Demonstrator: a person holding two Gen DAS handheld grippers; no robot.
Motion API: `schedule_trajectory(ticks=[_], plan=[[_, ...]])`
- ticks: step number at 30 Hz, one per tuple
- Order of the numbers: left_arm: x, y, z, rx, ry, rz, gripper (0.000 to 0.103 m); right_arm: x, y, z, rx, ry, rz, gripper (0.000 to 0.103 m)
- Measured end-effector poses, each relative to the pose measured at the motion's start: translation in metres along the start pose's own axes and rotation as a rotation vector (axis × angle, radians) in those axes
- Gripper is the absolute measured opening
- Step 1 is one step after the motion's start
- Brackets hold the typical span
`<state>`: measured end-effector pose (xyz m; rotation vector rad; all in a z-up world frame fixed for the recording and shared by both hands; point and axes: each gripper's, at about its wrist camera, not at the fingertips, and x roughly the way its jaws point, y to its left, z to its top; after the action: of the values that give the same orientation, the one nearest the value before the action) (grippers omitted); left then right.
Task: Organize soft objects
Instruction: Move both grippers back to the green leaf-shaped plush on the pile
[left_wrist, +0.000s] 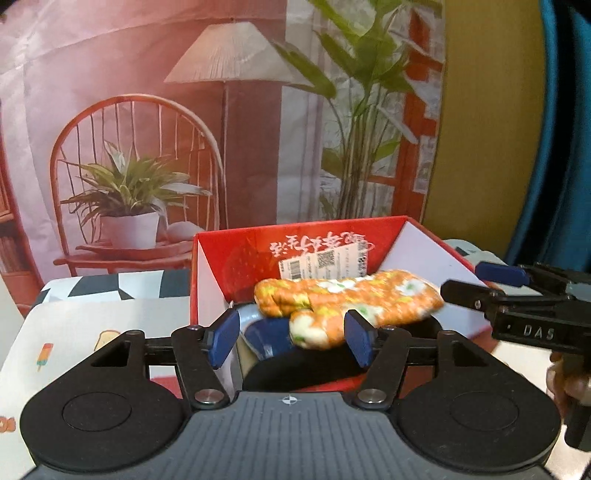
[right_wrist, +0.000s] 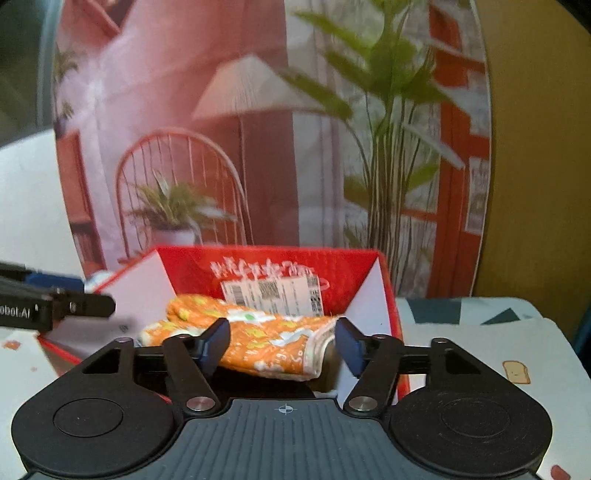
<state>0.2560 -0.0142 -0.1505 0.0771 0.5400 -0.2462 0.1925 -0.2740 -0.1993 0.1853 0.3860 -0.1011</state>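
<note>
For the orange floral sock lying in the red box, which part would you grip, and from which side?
Probably the cuff end of the orange floral sock, the flat, white-edged part lying nearest the right tool. Come from the box's open near side, over its low front edge, jaws either side of the cuff. The far end looks bunched and folded, so it is thicker and less tidy to pinch.

From my left wrist view, the box (left_wrist: 436, 251) sits on the table (left_wrist: 92, 325) at twelve o'clock, its far wall bearing a label (left_wrist: 325, 262). The folded cloth (left_wrist: 351, 299) lies inside the box, across its middle, with a darker item (left_wrist: 266, 336) under it toward seven o'clock. My left gripper (left_wrist: 291, 336) stands before the box's near edge; my right gripper (left_wrist: 480, 284) comes in at three o'clock. Behind the box hangs a backdrop (left_wrist: 147, 110).
</note>
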Motion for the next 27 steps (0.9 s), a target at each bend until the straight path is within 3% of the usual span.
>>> schedule_trajectory(ticks=[4,11,20,27], plan=[[-0.023,-0.004,-0.017,-0.015,-0.013,-0.012,0.065,-0.028,0.002,-0.01,0.004,-0.059,0.024,0.068],[-0.048,-0.006,-0.059,-0.073,0.032,-0.03,0.065,-0.065,0.007,-0.041,0.058,-0.095,0.052,0.068],[-0.071,0.001,-0.117,-0.181,0.11,-0.021,0.065,-0.083,0.017,-0.102,0.134,0.024,0.061,0.068],[-0.077,0.005,-0.144,-0.246,0.155,-0.03,0.065,-0.09,0.02,-0.126,0.181,0.122,0.047,0.068]])
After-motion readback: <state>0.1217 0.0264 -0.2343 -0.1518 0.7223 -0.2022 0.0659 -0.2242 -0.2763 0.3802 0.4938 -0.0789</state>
